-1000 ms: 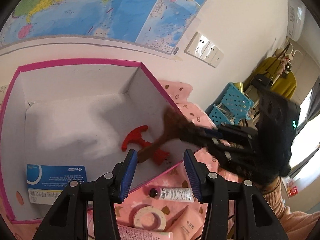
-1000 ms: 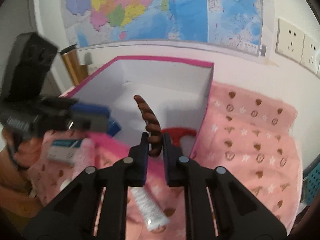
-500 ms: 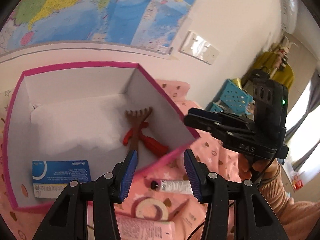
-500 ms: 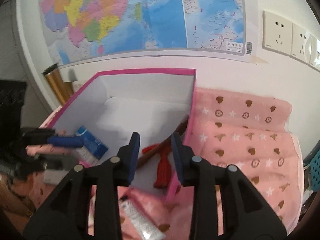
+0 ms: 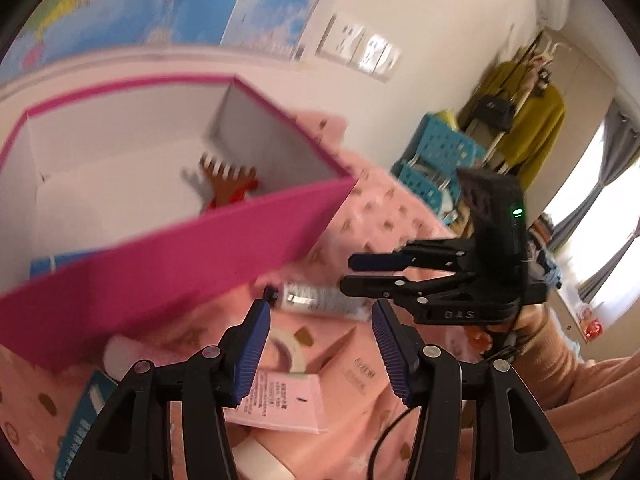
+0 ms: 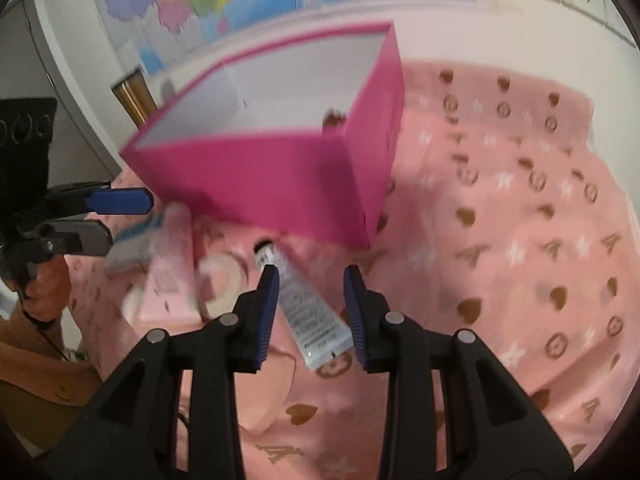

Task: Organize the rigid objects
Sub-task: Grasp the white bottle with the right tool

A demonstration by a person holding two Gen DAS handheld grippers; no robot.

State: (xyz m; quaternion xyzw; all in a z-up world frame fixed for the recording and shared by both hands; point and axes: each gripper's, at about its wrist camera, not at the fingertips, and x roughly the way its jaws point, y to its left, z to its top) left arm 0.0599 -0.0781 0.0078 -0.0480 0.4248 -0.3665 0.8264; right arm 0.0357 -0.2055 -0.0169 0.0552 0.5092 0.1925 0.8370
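A pink box (image 5: pixel 168 256) (image 6: pixel 280 184) stands on the pink cloth. Inside it lie a brown rake (image 5: pixel 228 180), a red tool under it, and a blue carton (image 5: pixel 60 262). A white tube (image 6: pixel 300 304) (image 5: pixel 316 298) lies in front of the box. My right gripper (image 6: pixel 311 280) is open and empty, low over the tube, one finger on each side. My left gripper (image 5: pixel 320 316) is open and empty above a tape roll (image 5: pixel 286 350) and a pink carton (image 5: pixel 280 404). The right gripper also shows in the left wrist view (image 5: pixel 352 272).
A second pink carton (image 6: pixel 168 272), a tape roll (image 6: pixel 220 284) and a blue-white carton (image 6: pixel 132 244) lie left of the tube. Maps and wall sockets (image 5: pixel 360 52) are behind. Blue crates (image 5: pixel 436 160) and a coat rack stand at the right.
The right gripper let go of the brown rake into the box, opened, drew back and dropped over the white tube. The left gripper sank lower in front of the box.
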